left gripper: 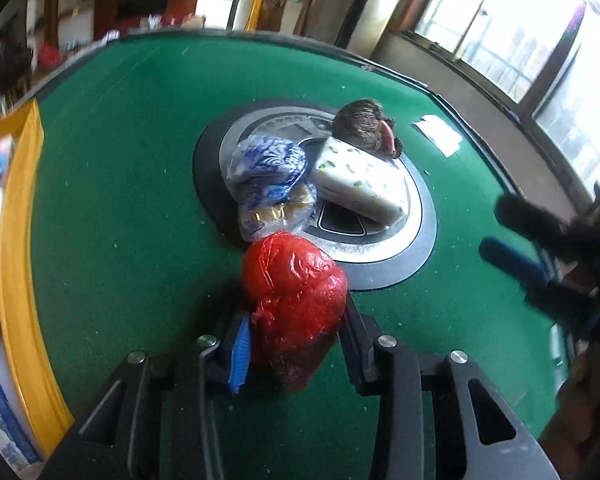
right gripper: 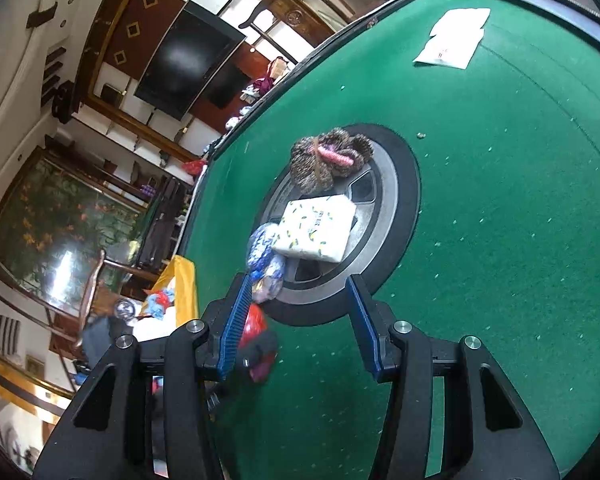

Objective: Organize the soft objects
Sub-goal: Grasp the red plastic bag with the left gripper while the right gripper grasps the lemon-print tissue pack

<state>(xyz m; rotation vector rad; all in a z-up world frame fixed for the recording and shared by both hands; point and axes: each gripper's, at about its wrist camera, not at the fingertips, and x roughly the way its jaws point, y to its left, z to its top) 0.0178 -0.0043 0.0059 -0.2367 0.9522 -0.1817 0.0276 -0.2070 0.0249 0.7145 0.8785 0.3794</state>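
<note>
A: Left wrist view first: your left gripper (left gripper: 296, 344) is clamped on a crinkled red plastic-wrapped soft bundle (left gripper: 294, 300), one blue-padded finger (left gripper: 240, 354) on each side of it, just above the green felt counter (left gripper: 120, 200).

B: And where does that bundle sit against the rest?

A: At the near rim of the round grey and black centre disc (left gripper: 384, 256) set in the counter. Just beyond it lies a clear bag of blue-and-white patterned soft stuff (left gripper: 268, 184), touching a white soft pack printed with small green and yellow marks (left gripper: 360, 178). Behind the pack is a brown speckled knitted piece with a pink band (left gripper: 366, 126).

B: Your right gripper?

A: From the right wrist view, your right gripper (right gripper: 300, 320) stands wide apart with nothing between its fingers, over the counter (right gripper: 500, 200) at the disc's (right gripper: 396, 184) near edge. The white pack (right gripper: 316, 234) rests on the disc, the blue-and-white bag (right gripper: 266, 264) against its left side, the knitted piece (right gripper: 328, 160) beyond (its pink band is plain here). The red bundle (right gripper: 254, 322) shows only partly behind the left finger.

B: Anything else?

A: A white paper sheet (right gripper: 454, 38) lies well apart near the far edge.
</note>
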